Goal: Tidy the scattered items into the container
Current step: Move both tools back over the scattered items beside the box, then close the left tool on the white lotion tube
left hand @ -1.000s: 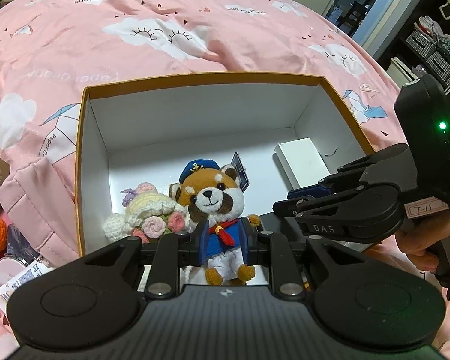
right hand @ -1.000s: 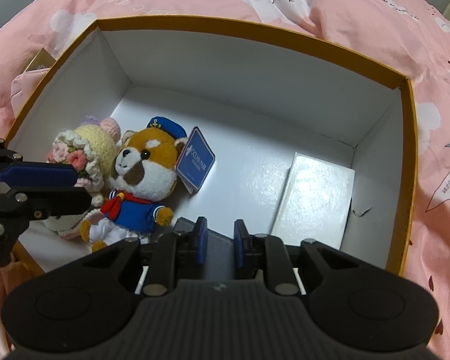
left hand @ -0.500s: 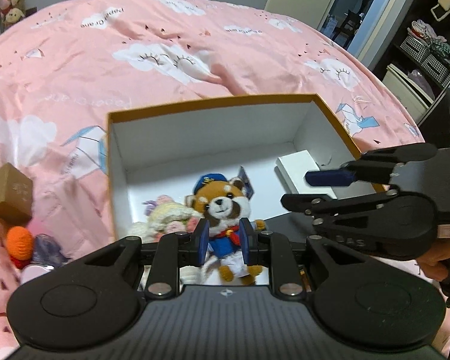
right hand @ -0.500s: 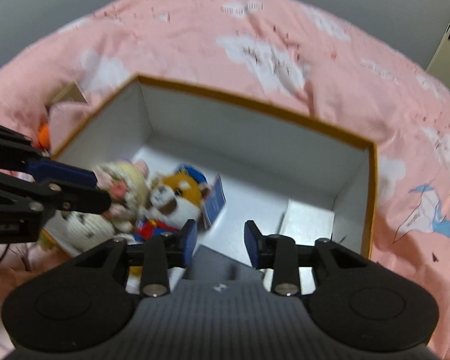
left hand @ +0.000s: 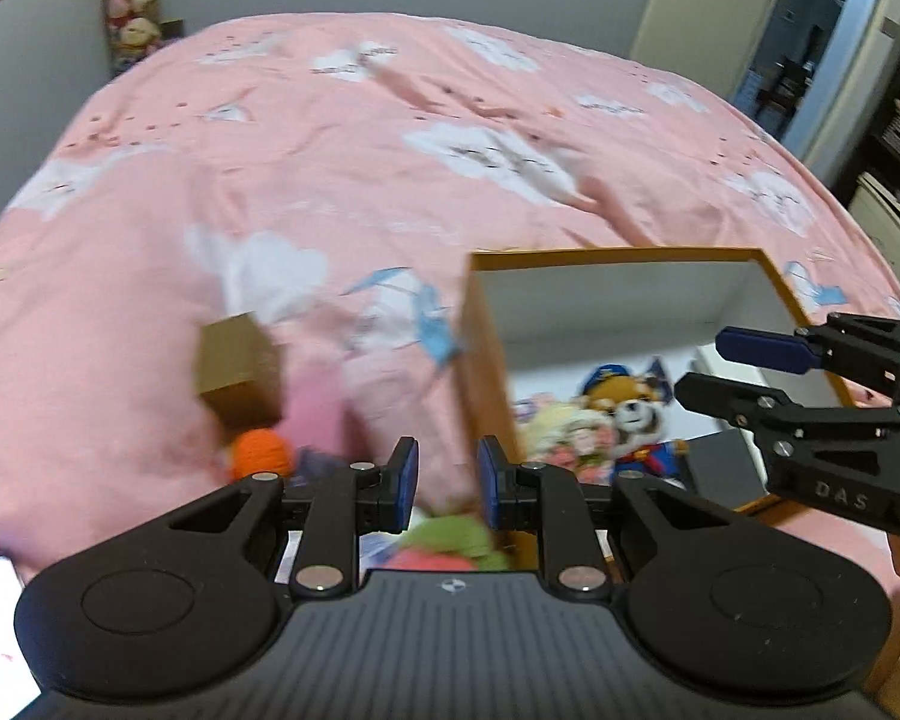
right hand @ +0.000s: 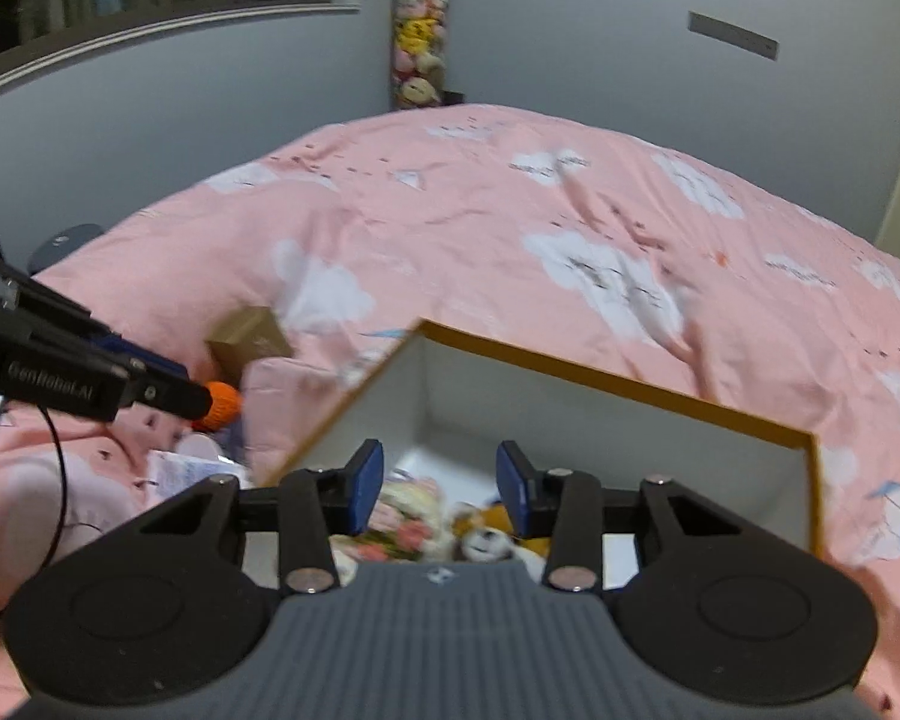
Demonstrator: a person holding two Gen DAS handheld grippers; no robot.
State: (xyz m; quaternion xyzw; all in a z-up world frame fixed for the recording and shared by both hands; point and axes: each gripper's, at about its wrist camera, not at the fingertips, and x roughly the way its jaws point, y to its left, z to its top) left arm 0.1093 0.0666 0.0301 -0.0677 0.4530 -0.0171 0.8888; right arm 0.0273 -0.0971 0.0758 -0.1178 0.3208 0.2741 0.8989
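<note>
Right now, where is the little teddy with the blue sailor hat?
In the left wrist view the teddy lies inside the open box, right of the pale crochet flowers.

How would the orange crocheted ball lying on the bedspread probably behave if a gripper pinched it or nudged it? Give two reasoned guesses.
The orange crocheted ball looks like soft yarn, so it would probably squash slightly and grip well rather than slip. Its rounded shape suggests it could roll if nudged, though the rumpled pink bedspread would likely stop it soon.
</note>
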